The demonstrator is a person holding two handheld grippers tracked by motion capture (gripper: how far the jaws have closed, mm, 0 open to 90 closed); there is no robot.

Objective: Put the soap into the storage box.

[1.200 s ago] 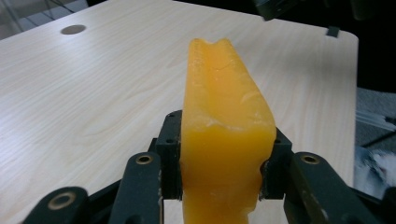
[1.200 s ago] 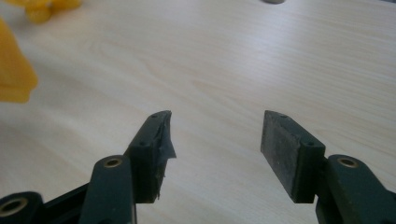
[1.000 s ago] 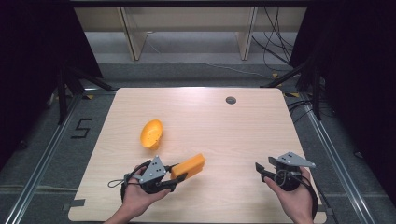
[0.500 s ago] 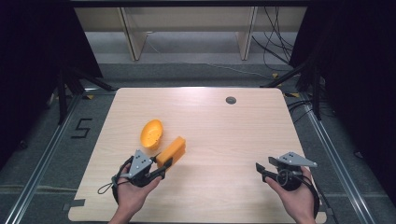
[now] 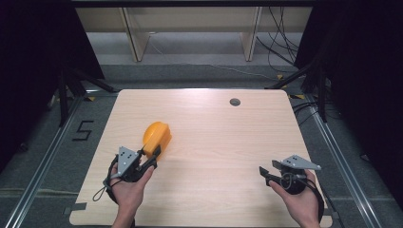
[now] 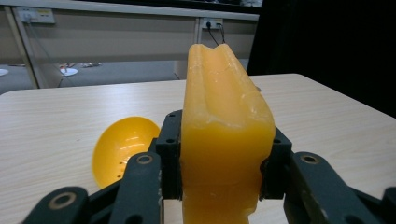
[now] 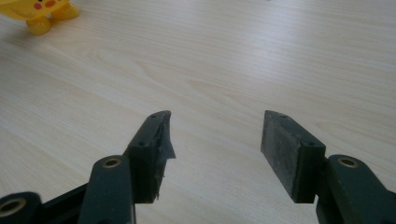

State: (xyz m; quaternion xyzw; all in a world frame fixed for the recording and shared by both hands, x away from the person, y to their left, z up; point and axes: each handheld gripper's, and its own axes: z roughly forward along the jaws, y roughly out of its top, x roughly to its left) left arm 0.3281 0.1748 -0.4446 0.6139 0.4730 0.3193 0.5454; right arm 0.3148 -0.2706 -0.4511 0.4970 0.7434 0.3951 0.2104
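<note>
A tall yellow-orange block stands upright between the jaws of my left gripper, which is shut on its lower part. In the high view the block is at the table's left middle, with the left gripper just behind it. A yellow bowl lies tipped on the table just past the block, to its left; from above the bowl touches or overlaps the block. My right gripper rests at the front right, open and empty, jaws wide apart.
The light wooden table has a small dark hole near its far edge. A yellow toy shape with red spots shows far off in the right gripper view. Shelving and cables stand beyond the table.
My left gripper has carried the block leftward and away from the front edge, turning it until it stands against the yellow bowl. The right gripper has stayed put.
</note>
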